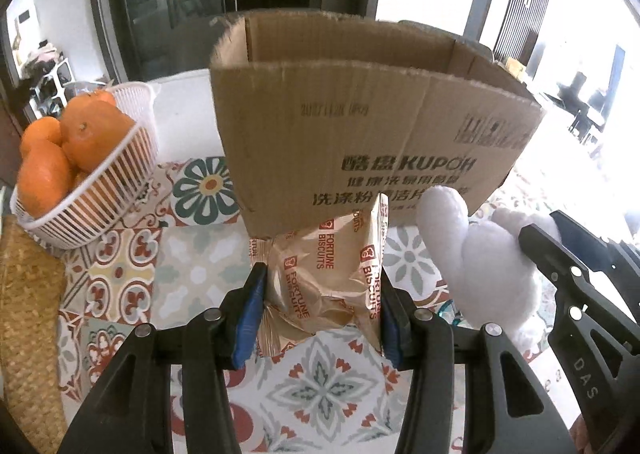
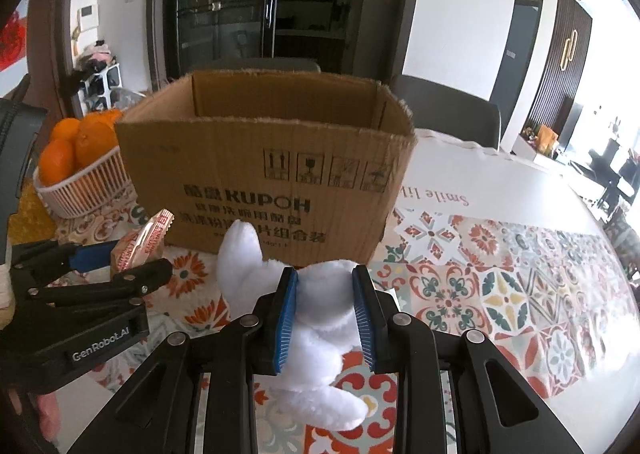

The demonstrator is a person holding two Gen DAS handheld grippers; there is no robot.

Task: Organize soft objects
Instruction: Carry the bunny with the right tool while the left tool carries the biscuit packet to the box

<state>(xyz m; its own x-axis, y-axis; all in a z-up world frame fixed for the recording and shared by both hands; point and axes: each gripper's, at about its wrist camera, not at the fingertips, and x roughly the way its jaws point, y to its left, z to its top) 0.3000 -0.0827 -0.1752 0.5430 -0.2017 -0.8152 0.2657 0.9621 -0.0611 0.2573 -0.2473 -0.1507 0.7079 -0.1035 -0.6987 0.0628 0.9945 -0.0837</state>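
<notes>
Left gripper (image 1: 322,294) fingers clamp biscuit packet (image 1: 320,274); right gripper (image 2: 326,310) fingers squeeze white plush toy (image 2: 320,318) (cardboard box (image 2: 264,174) mid-desk, open top).

white plush toy (image 2: 320,314), brown box (image 2: 264,170) (black print)

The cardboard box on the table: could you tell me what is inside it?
Only the bare inner walls of the cardboard box show. Its near wall hides the floor, so any contents cannot be seen.
</notes>
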